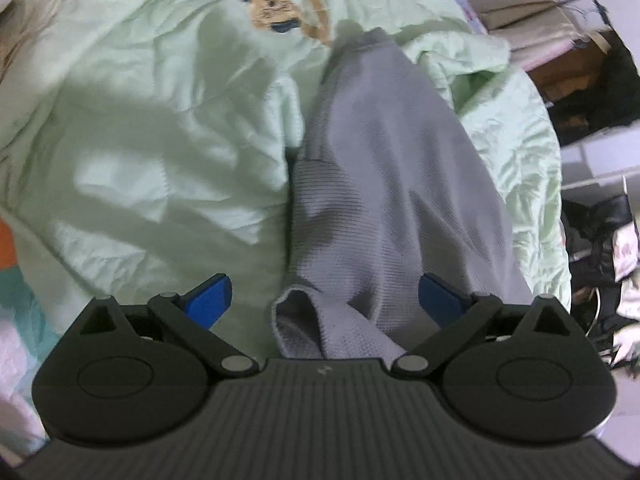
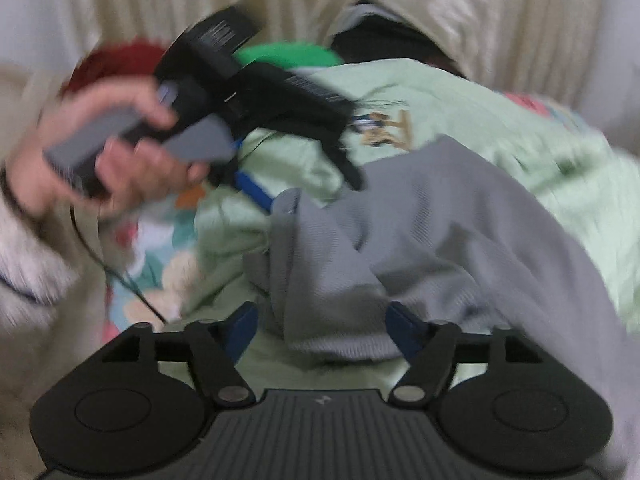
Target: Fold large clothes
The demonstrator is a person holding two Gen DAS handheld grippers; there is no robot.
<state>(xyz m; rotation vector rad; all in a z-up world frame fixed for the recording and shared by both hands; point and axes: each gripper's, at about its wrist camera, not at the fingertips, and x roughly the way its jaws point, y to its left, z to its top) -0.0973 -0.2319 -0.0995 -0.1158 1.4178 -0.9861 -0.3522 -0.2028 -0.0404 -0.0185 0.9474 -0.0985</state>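
Observation:
A grey knitted garment lies in a long rumpled strip on a pale green quilt with a bear print. My left gripper hangs over its near end, jaws apart. A folded edge of the grey cloth lies between the blue pads, and the left pad stands clear of it. In the right wrist view my right gripper is open too, over a bunched part of the grey garment. A hand holds the left gripper above the cloth's far corner. This view is blurred.
A colourful patterned sheet shows under the quilt at the left, with a black cable across it. Cream ribbed fabric fills the background. Shelves and dark clutter stand past the bed's right edge.

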